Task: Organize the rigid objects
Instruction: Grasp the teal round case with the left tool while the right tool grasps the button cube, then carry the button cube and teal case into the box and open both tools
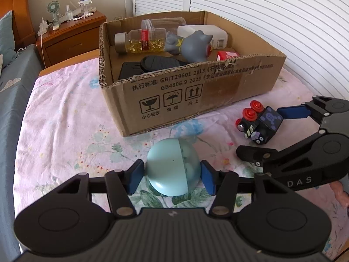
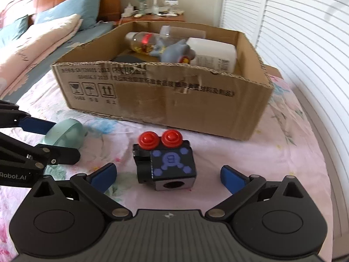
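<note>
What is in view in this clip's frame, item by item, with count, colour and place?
Cardboard box: 1, brown, open, on the bed.
Clear plastic bottle of yellow capsules: 1, silver cap, lying in the box.
Grey cat-like figurine: 1, lying in the box.
White plastic bottle: 1, lying at the back of the box.
Clear empty jar: 1, at the back of the box.
Small red packet: 1, in the box.
Black flat items: apparently 2, near the box's front wall.
Pale blue plastic dome: 1, on the bedsheet.
Black toy block with red knobs: 1, purple print, on the bedsheet.
Floral bedsheet: 1, pink.
Wooden nightstand: 1, cluttered, small fan on top.
Left gripper: blue fingers against the dome's sides.
Right gripper: open around the toy block.
</note>
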A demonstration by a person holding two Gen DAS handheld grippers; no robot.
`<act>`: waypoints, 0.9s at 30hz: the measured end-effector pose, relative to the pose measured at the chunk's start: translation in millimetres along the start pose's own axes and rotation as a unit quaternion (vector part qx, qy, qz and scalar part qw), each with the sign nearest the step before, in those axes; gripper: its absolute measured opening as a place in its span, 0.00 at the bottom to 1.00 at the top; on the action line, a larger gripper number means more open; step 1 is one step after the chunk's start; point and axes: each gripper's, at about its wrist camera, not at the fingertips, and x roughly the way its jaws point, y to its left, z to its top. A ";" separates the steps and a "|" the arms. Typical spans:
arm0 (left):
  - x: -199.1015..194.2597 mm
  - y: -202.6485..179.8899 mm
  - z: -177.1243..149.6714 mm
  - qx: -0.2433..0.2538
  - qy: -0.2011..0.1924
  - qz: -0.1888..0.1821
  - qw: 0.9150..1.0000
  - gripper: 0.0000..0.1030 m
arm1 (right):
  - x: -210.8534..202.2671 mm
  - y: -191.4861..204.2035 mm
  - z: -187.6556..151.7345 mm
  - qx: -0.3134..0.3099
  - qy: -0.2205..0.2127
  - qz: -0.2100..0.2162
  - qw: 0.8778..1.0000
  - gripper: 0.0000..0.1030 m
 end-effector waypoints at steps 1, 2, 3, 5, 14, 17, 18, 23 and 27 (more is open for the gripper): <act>-0.1 -0.2 -0.1 0.001 0.000 0.000 1.000 0.53 | -0.3 0.2 0.6 -0.008 -0.002 0.006 1.000 0.95; -0.1 -0.6 -0.1 0.001 0.000 0.001 1.000 0.53 | -0.8 0.3 1.0 -0.012 -0.003 0.010 1.000 0.93; -0.3 -0.9 -0.2 0.002 0.000 0.002 1.000 0.53 | -1.9 0.8 1.3 -0.015 -0.003 0.012 1.000 0.89; 0.2 -1.6 -0.1 0.003 0.001 0.004 1.000 0.53 | -4.6 2.9 1.8 -0.024 -0.005 0.020 1.000 0.82; 0.8 -3.0 1.9 0.009 0.001 0.004 1.000 0.51 | -6.4 2.0 6.9 -0.034 -0.002 0.024 0.999 0.60; 1.0 -2.3 3.2 0.006 0.003 0.004 1.000 0.51 | -5.8 2.1 7.2 -0.039 -0.004 0.021 0.999 0.62; 1.3 -2.7 3.6 0.007 0.003 0.005 1.000 0.51 | -5.9 2.6 7.4 -0.042 -0.005 0.020 0.999 0.62; 1.4 -0.1 5.0 0.001 0.008 0.001 1.000 0.51 | -9.6 6.5 7.8 -0.061 -0.002 0.019 0.998 0.55; -0.7 0.6 4.9 0.004 0.011 -0.006 1.000 0.50 | -13.2 6.6 6.9 -0.073 0.003 0.019 0.997 0.55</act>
